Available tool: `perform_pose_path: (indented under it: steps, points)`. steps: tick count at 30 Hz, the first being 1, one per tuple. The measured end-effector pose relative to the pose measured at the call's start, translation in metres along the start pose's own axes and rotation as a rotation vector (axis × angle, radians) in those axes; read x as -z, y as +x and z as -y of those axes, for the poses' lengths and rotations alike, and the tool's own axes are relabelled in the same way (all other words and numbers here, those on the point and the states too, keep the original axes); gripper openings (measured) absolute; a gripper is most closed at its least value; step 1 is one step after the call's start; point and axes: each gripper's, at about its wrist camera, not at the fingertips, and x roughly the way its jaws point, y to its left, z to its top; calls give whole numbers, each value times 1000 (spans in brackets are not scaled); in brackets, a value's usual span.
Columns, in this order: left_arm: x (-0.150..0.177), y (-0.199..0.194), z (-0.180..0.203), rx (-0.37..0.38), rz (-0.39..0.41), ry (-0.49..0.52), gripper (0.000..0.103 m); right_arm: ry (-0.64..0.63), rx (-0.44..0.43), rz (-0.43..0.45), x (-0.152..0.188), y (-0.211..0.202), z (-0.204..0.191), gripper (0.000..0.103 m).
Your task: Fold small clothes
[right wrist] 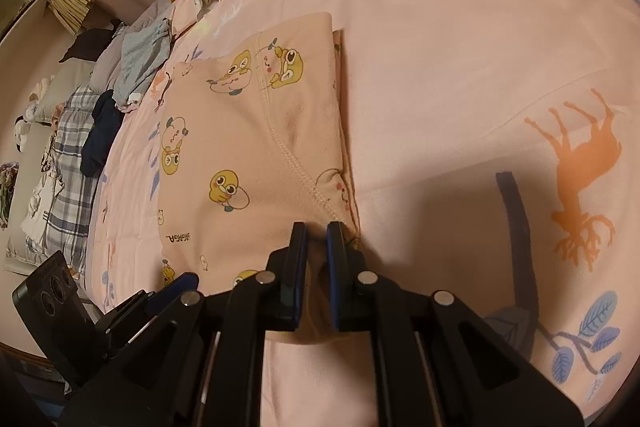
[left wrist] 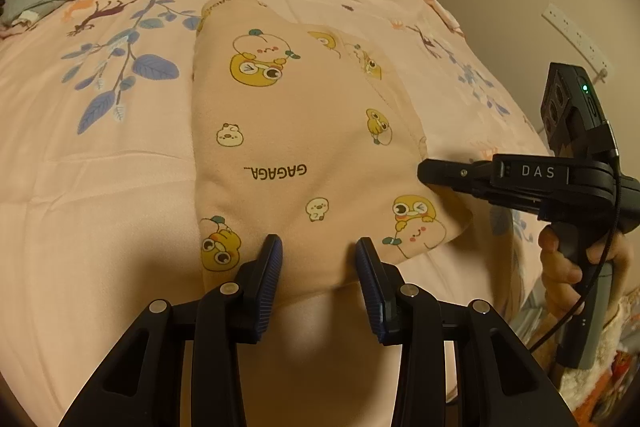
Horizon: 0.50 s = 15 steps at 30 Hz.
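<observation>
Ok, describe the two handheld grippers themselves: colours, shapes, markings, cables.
Both are black, angular frames with round silver pivot pins. The left gripper has ribbed dark-blue finger pads. The right gripper has the same build; seen from the left wrist view, it carries white "DAS" lettering, a grey pistol handle, a thin black cable and a green LED.
</observation>
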Motion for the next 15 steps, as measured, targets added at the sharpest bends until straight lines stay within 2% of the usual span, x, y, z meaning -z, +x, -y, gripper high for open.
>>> perform_pose_path:
  steps: [4, 5, 8, 9, 11, 13, 15]
  points:
    - [-3, -7, 2, -28, 22, -3, 40, -2, 15, -7, 0, -5, -4, 12]
    - [-4, -10, 4, -55, 33, 5, 40, -12, 24, -11, 0, -7, -6, 17]
    - [-8, -23, 10, -176, 85, 52, 40, -59, 118, -6, 3, -16, -14, 52]
    - [-10, -28, 11, -208, 111, 63, 40, -82, 142, 13, 4, -20, -16, 55]
    - [-14, -36, 10, -242, 139, 67, 44, -92, 131, 36, 3, -26, -12, 56]
    - [-20, -40, 4, -230, 139, 36, 64, -46, 85, 42, 1, -30, -3, 56]
    - [-25, -44, -5, -196, 148, -13, 77, -17, 35, 61, -1, -34, 4, 62]
